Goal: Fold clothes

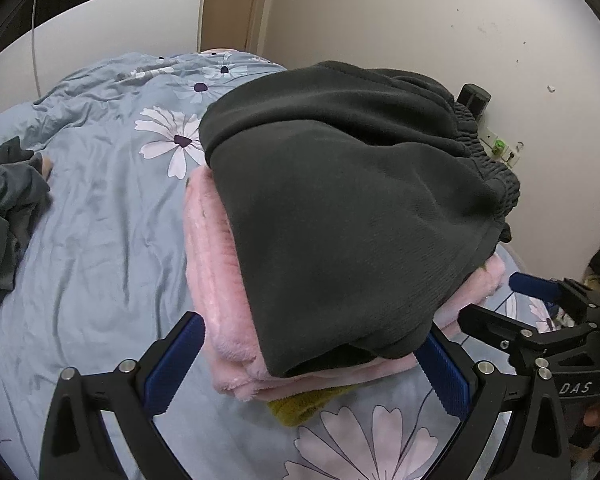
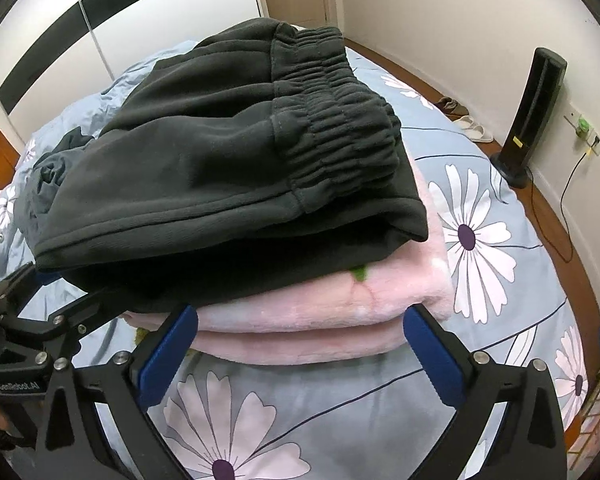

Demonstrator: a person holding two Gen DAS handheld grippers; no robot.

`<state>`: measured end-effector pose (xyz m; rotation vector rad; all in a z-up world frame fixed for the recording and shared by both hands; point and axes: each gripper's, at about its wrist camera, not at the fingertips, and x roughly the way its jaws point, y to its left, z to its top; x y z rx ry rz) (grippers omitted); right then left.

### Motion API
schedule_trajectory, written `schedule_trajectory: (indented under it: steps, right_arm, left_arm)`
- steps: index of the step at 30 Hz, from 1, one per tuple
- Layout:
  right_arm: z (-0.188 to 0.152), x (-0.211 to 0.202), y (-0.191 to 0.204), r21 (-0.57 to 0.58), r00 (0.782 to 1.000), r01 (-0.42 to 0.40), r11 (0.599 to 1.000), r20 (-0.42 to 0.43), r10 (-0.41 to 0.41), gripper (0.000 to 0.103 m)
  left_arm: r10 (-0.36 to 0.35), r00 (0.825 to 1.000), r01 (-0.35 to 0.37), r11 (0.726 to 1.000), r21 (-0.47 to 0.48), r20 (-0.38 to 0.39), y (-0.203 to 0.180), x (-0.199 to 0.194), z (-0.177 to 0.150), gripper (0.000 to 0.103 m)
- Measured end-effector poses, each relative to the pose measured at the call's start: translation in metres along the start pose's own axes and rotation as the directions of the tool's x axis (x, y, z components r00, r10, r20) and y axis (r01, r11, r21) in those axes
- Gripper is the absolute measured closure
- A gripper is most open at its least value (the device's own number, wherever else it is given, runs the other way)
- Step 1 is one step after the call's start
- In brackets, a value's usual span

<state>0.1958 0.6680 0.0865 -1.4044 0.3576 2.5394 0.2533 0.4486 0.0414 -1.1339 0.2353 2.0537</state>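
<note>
A folded dark grey fleece garment (image 1: pixel 352 216) with a gathered elastic waistband lies on a folded fluffy pink blanket (image 1: pixel 216 264), on a blue floral bedsheet (image 1: pixel 100 248). The left gripper (image 1: pixel 312 364) stands wide apart beside the pile; the right gripper (image 1: pixel 500 304) is near.

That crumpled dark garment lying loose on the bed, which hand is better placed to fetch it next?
Left, probably. The crumpled dark garment lies on the left tongs' side, with open bedspread between; the folded stack blocks the right tongs. Both stand open.
</note>
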Motion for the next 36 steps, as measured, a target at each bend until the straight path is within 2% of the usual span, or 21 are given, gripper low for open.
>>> schedule_trajectory:
  steps: [5,11,16,27,36]
  right_arm:
    - [-0.004,-0.003,0.001,-0.013,1.0,0.013,1.0,0.009,-0.013,0.0]
    - [-0.005,-0.003,0.003,-0.034,0.999,0.04,0.999,0.014,-0.039,0.0]
    - [-0.005,-0.002,0.005,-0.047,0.999,0.044,0.998,0.016,-0.044,0.0]
    - [-0.008,0.002,0.008,-0.046,0.999,0.039,0.998,0.008,-0.039,0.0]
    - [-0.008,0.001,0.008,-0.036,0.999,0.036,0.999,0.003,-0.036,0.0]
  left_arm:
    - [0.007,1.0,-0.008,1.0,0.018,0.012,0.0,0.002,-0.002,0.0]
    - [0.004,1.0,-0.004,1.0,-0.005,0.025,0.0,0.008,-0.006,0.0]
    - [0.057,0.998,-0.057,0.998,0.013,0.028,-0.001,0.01,-0.006,0.0]
    - [0.047,0.999,-0.047,0.999,-0.014,0.011,0.006,0.017,-0.007,0.0]
    - [0.053,0.998,-0.053,0.999,-0.002,0.032,0.001,0.013,-0.011,0.0]
